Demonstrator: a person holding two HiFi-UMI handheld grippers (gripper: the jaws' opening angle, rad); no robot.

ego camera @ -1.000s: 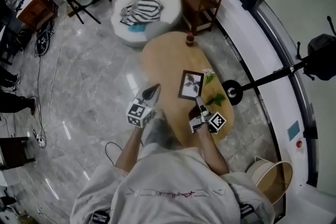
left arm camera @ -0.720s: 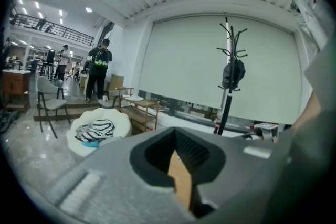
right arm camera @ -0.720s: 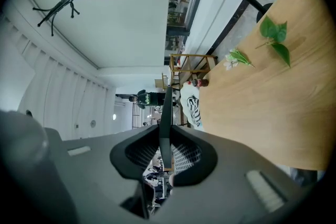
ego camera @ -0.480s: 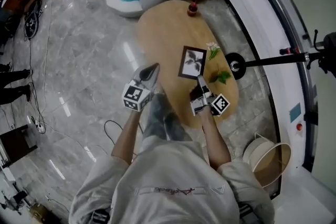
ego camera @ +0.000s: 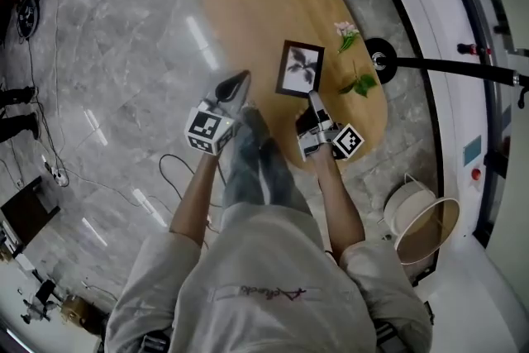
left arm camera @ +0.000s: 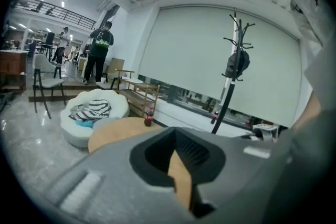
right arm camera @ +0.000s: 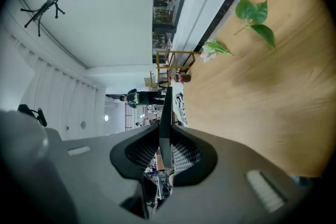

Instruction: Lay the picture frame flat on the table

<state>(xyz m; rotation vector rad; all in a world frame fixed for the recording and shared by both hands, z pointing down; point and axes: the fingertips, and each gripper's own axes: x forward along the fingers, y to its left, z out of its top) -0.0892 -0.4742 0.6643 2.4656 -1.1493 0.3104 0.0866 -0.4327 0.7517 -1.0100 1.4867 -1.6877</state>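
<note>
Right gripper (ego camera: 313,101) clamps the near edge of the thin, black-framed rectangular picture frame (ego camera: 299,69), held over the smooth oval wooden table (ego camera: 248,4) near its right edge. Left gripper (ego camera: 236,83): jaws together, empty.

The head view looks steeply down on the table (ego camera: 248,12). Both gripper views share it: left faces across from behind, right skims close, rolled sideways.

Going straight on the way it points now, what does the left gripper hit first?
Probably the bare top of the wooden table, left of the picture frame. The left gripper points across the table's near edge, but depth is hard to judge.
</note>
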